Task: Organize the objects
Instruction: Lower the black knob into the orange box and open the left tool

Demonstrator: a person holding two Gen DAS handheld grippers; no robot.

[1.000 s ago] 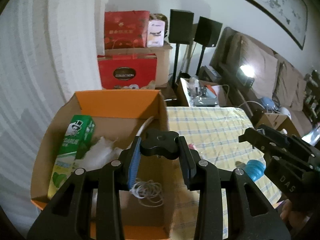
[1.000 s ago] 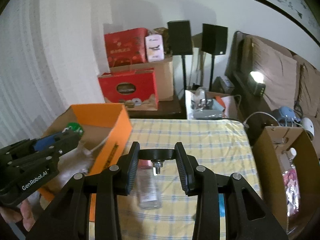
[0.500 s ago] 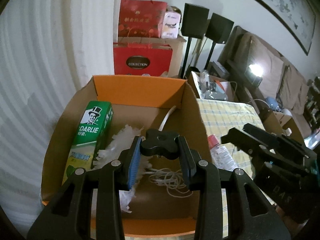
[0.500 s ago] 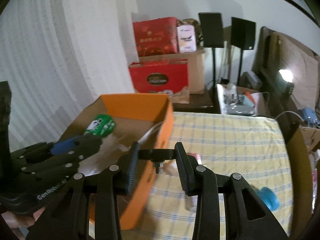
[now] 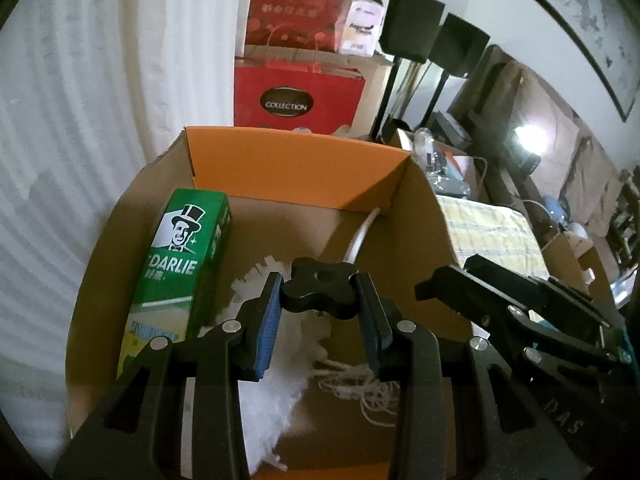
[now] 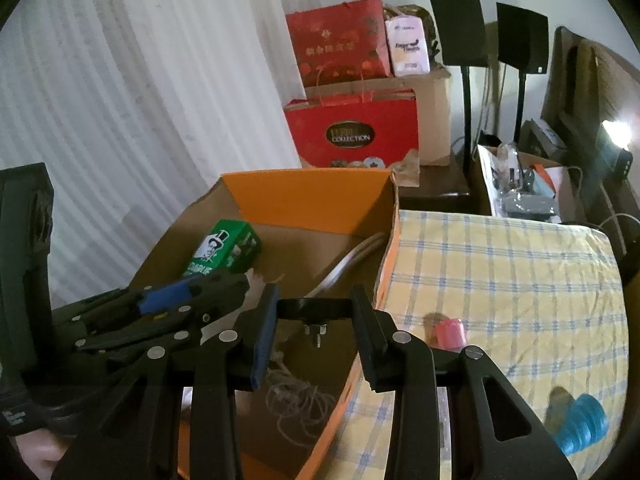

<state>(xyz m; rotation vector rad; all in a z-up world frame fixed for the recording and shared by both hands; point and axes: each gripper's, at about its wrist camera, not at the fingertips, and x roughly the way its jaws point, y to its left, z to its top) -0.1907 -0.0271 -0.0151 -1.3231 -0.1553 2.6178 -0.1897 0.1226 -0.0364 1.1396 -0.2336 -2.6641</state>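
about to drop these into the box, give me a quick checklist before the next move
1. Left tongs gripping the black star knob: ok, pads press both its sides.
2. Right tongs gripping the black knob with a bolt: ok, clamped between the pads.
3. Left load over the orange cardboard box: ok, box interior lies below it.
4. Right load inside the box's right wall: cannot tell, it hangs close to that edge.
5. Landing spot free: not ok, white duster and string coil lie below; Darlie toothpaste box sits left.
6. Tongs clear of each other: ok, a gap shows between them.
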